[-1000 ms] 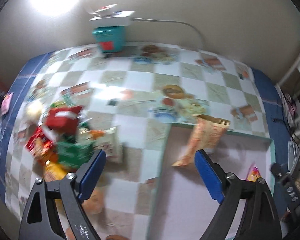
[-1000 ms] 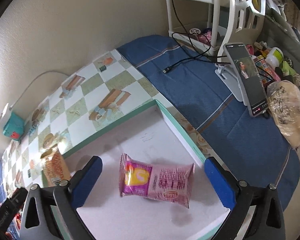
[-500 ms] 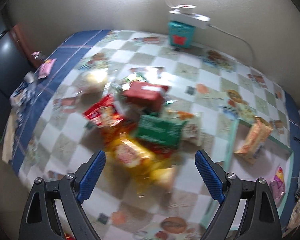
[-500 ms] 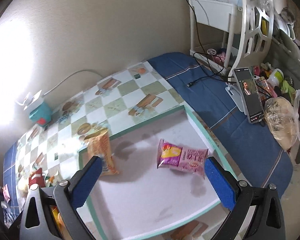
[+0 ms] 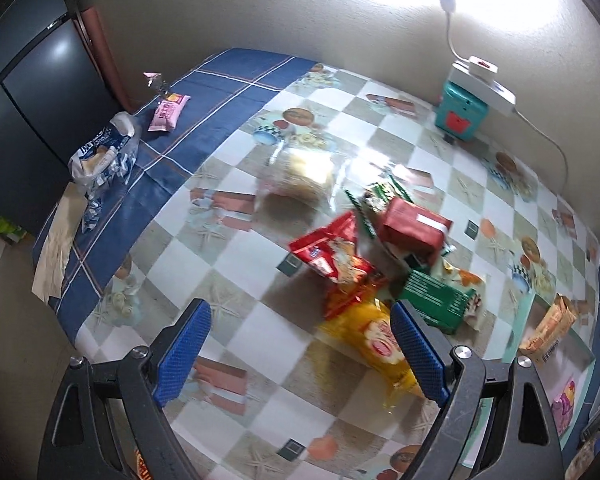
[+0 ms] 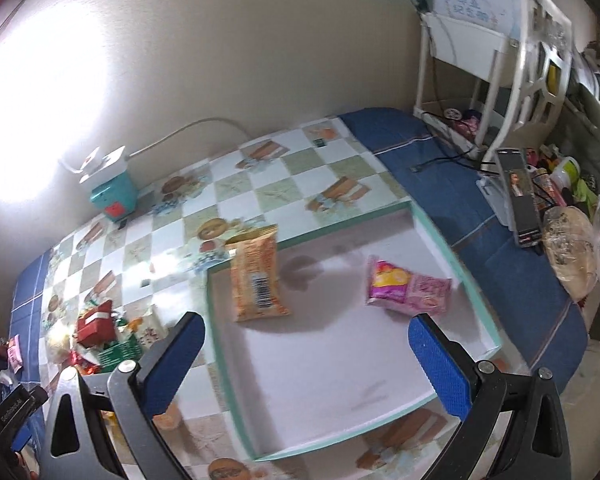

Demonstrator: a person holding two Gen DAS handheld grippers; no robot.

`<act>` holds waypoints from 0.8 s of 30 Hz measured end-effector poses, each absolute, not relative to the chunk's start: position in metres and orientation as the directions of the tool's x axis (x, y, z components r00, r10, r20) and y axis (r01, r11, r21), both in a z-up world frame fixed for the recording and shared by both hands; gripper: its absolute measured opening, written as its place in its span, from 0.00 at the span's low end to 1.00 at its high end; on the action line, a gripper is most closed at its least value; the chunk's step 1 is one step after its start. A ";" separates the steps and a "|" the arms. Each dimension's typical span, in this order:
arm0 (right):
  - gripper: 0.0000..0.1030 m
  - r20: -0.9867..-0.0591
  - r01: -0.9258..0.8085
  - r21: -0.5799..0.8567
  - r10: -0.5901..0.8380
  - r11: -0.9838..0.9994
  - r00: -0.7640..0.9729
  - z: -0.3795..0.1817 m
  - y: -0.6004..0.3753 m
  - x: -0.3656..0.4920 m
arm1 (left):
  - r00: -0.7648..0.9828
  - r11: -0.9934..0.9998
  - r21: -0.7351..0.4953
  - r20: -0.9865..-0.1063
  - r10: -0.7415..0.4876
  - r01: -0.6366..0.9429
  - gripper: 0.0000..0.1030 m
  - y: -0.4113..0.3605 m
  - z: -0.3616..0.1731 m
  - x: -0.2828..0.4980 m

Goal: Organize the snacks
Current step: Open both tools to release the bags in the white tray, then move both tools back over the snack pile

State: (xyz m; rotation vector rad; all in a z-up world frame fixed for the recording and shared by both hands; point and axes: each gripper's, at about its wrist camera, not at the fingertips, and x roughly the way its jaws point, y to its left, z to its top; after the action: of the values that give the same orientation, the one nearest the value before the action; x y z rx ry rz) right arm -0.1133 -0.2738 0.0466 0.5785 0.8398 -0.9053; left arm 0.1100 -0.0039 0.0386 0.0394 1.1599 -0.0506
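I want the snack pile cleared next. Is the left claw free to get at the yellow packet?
Probably yes. The left claw is open and empty above the table, and the yellow packet lies at the near edge of the pile with nothing on its near end, only a red bag overlapping its far end.

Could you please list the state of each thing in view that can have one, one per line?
Left tongs: open, holding nothing.
Right tongs: open, holding nothing.
Tray: holds two packets, mostly bare.
Orange packet: lying flat, top end over the tray's rim.
Pink packet: lying flat in the tray.
Snack pile: heaped on the checked cloth, outside the tray.
Phone: propped up, screen lit.
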 end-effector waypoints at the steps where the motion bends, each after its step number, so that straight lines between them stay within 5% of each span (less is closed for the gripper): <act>1: 1.00 -0.827 0.851 0.089 -0.438 0.517 0.352 0.045 -0.270 -0.108 | 0.394 0.999 -0.003 -0.919 -0.023 0.053 0.89 0.001 0.038 0.112; 24: 1.00 -0.914 0.721 0.097 -0.226 0.686 0.337 -0.017 -0.182 -0.010 | 0.221 0.993 -0.084 -0.973 -0.064 -0.083 0.89 0.070 -0.019 0.153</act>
State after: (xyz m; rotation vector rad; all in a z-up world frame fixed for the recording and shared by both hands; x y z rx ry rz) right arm -0.0098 -0.1817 -0.0170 0.5488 1.0563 -0.6590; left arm 0.1529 0.0700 -0.0187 -0.1270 1.3489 0.0130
